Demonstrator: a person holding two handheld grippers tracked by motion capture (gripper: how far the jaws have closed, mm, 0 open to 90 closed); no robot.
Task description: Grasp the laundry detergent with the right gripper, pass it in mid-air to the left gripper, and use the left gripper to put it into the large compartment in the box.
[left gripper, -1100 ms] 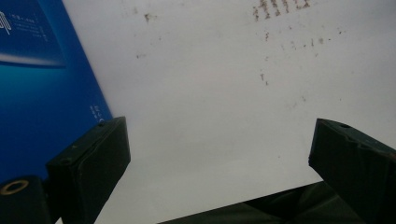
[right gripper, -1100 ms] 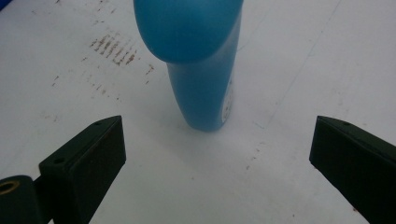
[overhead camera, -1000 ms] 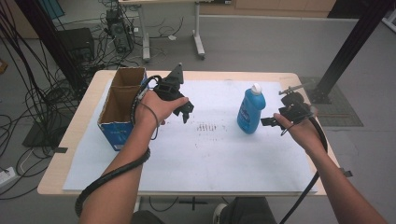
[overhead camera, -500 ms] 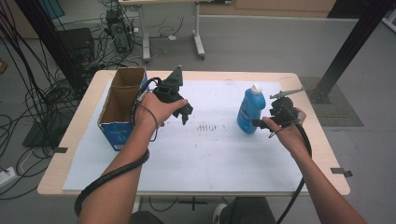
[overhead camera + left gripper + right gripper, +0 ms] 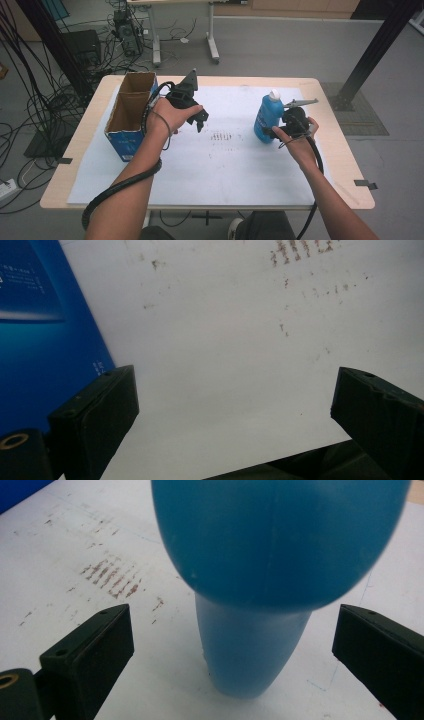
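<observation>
A blue bottle (image 5: 264, 119) with a white cap stands upright on the white sheet (image 5: 225, 165) at the right. My right gripper (image 5: 274, 132) is open just right of it. In the right gripper view its jaws stand wide on either side of the bottle (image 5: 260, 570) without touching it, and my right gripper (image 5: 232, 627) holds nothing. My left gripper (image 5: 200, 120) hovers open over the sheet beside an open cardboard box (image 5: 127, 112) with blue sides. In the left gripper view my left gripper (image 5: 235, 385) is empty, with the box's blue wall (image 5: 40, 340) to its left.
The sheet covers most of the wooden table (image 5: 327, 115). Faint brown marks (image 5: 222, 136) dot the sheet's middle. Cables (image 5: 45, 105) and a desk frame (image 5: 212, 40) are on the floor beyond the table. A black post (image 5: 370, 55) rises at the right.
My right gripper has moved left until its open jaws straddle the bottle. The left gripper and the box have stayed where they were.
</observation>
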